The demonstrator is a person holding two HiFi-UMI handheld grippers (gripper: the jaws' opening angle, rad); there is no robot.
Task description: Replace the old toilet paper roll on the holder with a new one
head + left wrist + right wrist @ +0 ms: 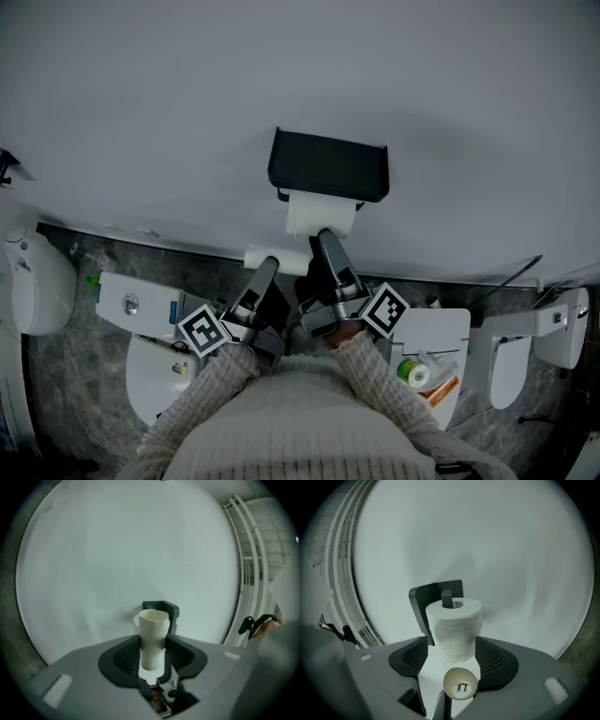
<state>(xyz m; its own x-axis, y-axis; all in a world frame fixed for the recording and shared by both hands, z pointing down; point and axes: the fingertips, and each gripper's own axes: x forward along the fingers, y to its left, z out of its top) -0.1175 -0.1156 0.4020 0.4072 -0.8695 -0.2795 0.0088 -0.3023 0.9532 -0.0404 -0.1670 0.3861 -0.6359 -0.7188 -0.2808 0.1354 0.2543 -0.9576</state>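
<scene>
Between the jaws of the right gripper (453,641) sits the fresh toilet paper roll (454,620), its core threaded onto the dark spindle (446,597) of the black holder (328,167). We see the pads closed against the roll's two sides, at a middling width. The holder's back plate stands just beyond the jaw tips, and its flat top covers the roll from above in the head view.

Between the jaws of the left gripper (153,641) we find the old roll, now only a bare cardboard tube (152,634). The ribbed pads press on its lower half, and its open end juts past the jaw tips toward the pale wall (117,550). This grip is narrower than the right one. The tube is held below and to the left of the holder, apart from it, and just beside the right gripper's jaws.

Well behind both pairs of jaws, at the person's right, a white box (441,323) holds a green-rimmed round item (412,372) and something orange that we cannot identify.
</scene>
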